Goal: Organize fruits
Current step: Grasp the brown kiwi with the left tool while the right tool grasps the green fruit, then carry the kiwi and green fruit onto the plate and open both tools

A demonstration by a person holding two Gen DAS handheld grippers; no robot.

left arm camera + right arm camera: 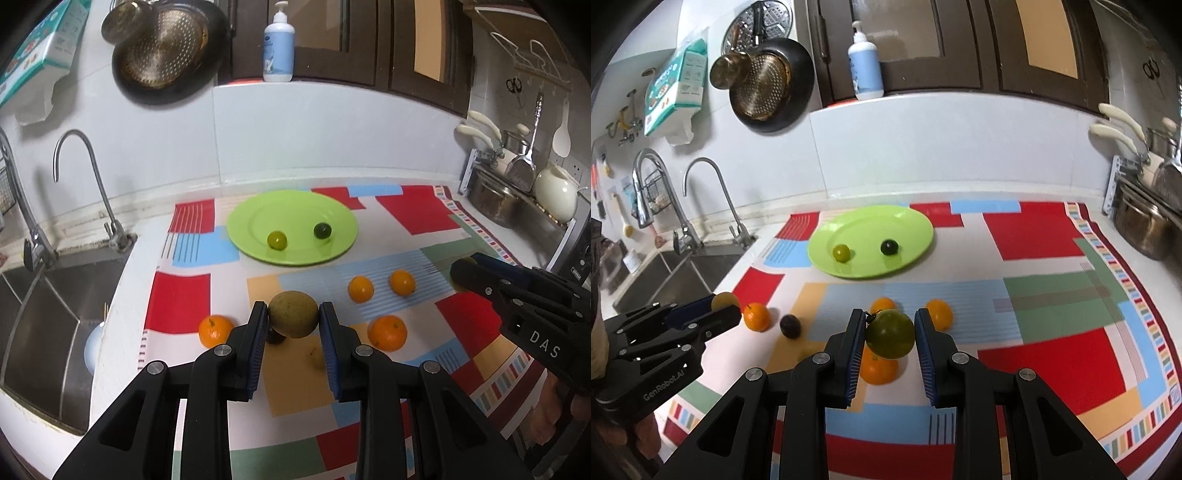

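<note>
The left claw (293, 319) gripped a dull yellow-brown fruit (293, 314) between its blue pads (257, 354), holding it above the cloth (417, 214) that covered the desk. The right claw (890, 332) was closed on a green fruit (890, 334) with a short stem, also raised off the cloth. Seen from the left wrist, the right claw (467, 275) sat off to the right with something yellowish in its tips.

Just below the left claw's fruit, a dark fruit (790, 326) lay on the cloth, mostly hidden in the left view. An orange (215, 331) rested just left of that claw, and another orange (388, 332) lay to its right. In the right view that second orange (879, 369) sat directly under the green fruit. Farther out, two smaller oranges lay side by side, near each other but apart: one (361, 289) on the left, one (402, 282) on the right.

Beyond them a green plate (258, 210) stood on the cloth near the wall. It carried two small round fruits, well apart: a yellow-green one (277, 240) toward its left and a dark green one (322, 230) toward its right.

To the left of the cloth was a sink (44, 317) with a curved tap (79, 162). A pump bottle (279, 48) stood on the ledge behind the plate, and a pan (166, 51) hung on the wall.
</note>
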